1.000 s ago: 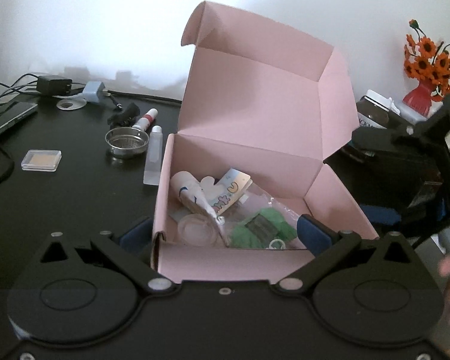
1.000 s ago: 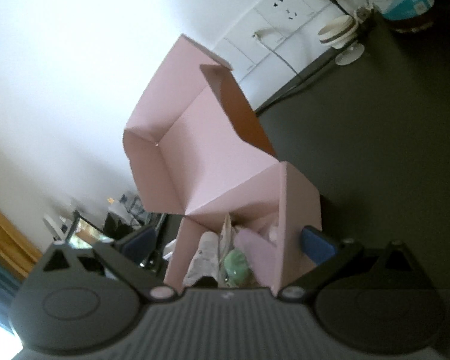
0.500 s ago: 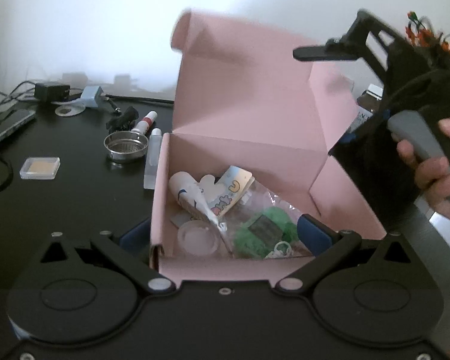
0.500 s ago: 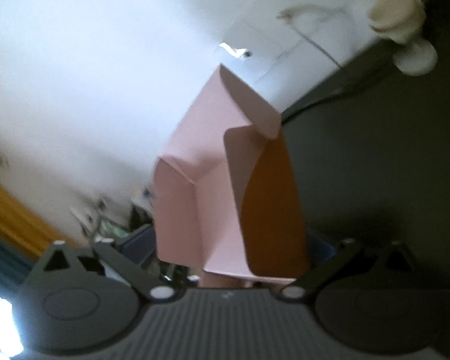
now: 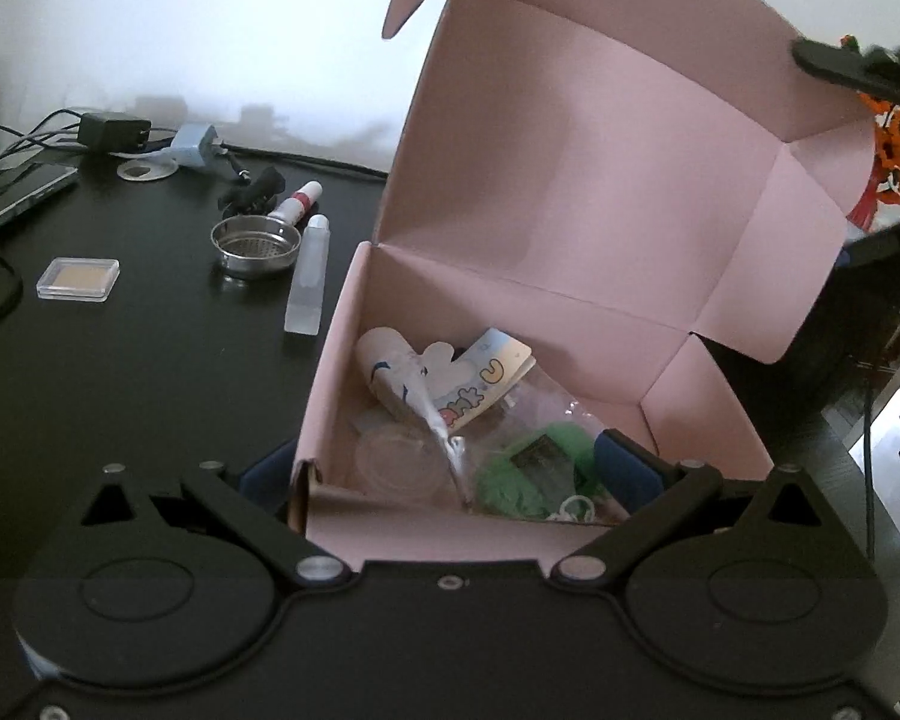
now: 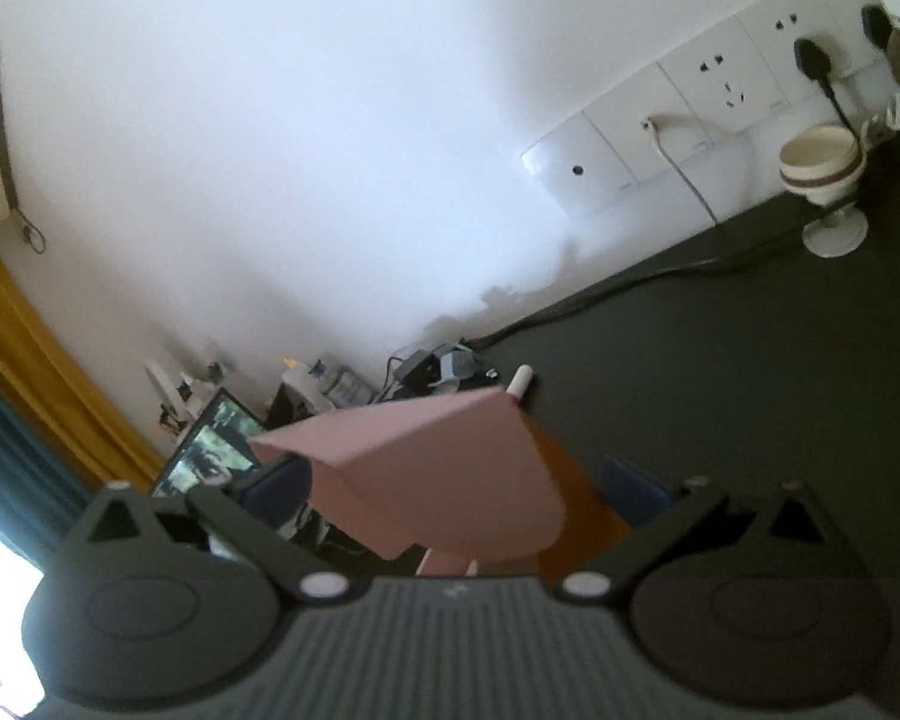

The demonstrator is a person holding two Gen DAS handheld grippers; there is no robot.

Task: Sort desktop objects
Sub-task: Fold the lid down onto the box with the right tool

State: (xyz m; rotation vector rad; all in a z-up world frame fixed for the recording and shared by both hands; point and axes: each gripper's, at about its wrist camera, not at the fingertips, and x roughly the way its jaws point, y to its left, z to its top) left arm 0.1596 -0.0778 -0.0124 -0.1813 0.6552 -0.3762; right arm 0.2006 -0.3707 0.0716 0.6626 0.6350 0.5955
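Right gripper risen above lid

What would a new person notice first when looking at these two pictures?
The open pink box dominates the left wrist view: its lid stands up, and a green fuzzy item and a small printed packet lie inside. The left gripper straddles the box's front wall. In the right wrist view, the lid's pink flap sits between the open fingers of the right gripper, above the dark desk.

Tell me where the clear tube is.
In the left wrist view, the clear tube lies on the black desk, between the metal strainer and the pink box.
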